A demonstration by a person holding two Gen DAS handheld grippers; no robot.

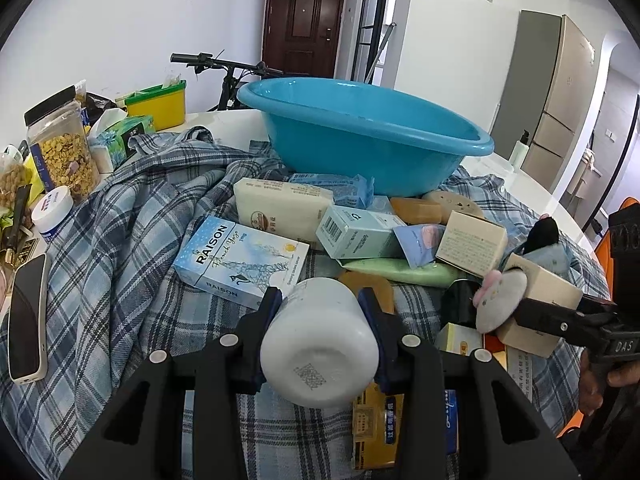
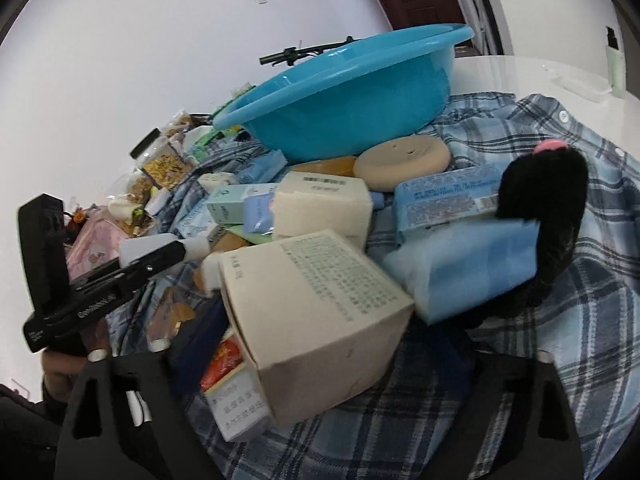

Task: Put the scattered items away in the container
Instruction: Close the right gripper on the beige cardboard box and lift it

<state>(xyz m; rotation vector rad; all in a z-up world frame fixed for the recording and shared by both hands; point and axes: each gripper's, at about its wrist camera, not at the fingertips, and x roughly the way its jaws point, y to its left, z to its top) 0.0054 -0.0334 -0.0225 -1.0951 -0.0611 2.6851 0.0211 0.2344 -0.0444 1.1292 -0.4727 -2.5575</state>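
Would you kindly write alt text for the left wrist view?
The left gripper clamps a white bottle above a plaid cloth strewn with boxes and soaps. A blue basin sits behind them.

A dark brown door (image 1: 304,24) stands at the far wall, with a bicycle (image 1: 224,70) parked before it. A tall fridge (image 1: 554,92) stands at the right, and a white pump bottle (image 1: 519,150) sits on the bench (image 1: 532,196).
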